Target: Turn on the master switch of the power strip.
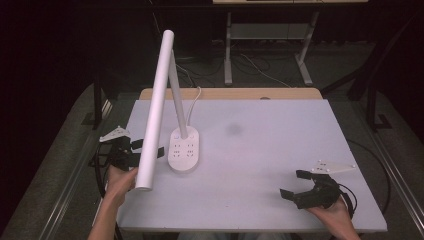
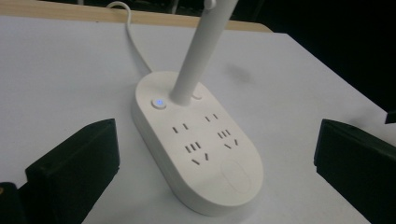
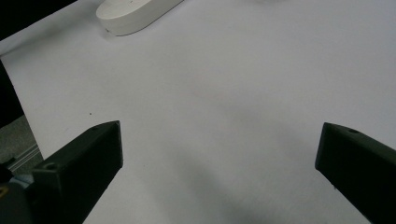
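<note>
Left black two-jaw gripper (image 1: 146, 148) sits at the left edge of the white rectangular table (image 1: 280, 150), jaws spread wide, nothing between them, not touching anything. In the left gripper view both jaws flank the white oval lamp base with built-in power sockets (image 2: 198, 140) from near, base lying between the jaw tips but apart from them. Left hand (image 1: 120, 182) wraps the gripper from behind, forearm coming in from the bottom left, grey three-cornered plate (image 1: 114, 133) on top. Right black two-jaw gripper (image 1: 296, 183) rests low near the front right of the table, jaws also wide apart, holding nothing; right gripper view shows bare white tabletop between its jaws, with an end of the lamp base at the top left. Right hand (image 1: 332, 210) grips it from behind, wrist entering bottom right, jaws pointing left toward the table middle. Lamp base stands left of table centre; a small button lit blue (image 2: 159, 102) sits beside the slim white upright stem (image 2: 196, 51). Long white tubular lamp head (image 1: 156, 110) slants down from the stem top toward the left hand in the high view, its lower end overlapping the hand; contact cannot be told. White cable (image 2: 133, 39) runs from the base to the far table edge. Grippers well apart.
</note>
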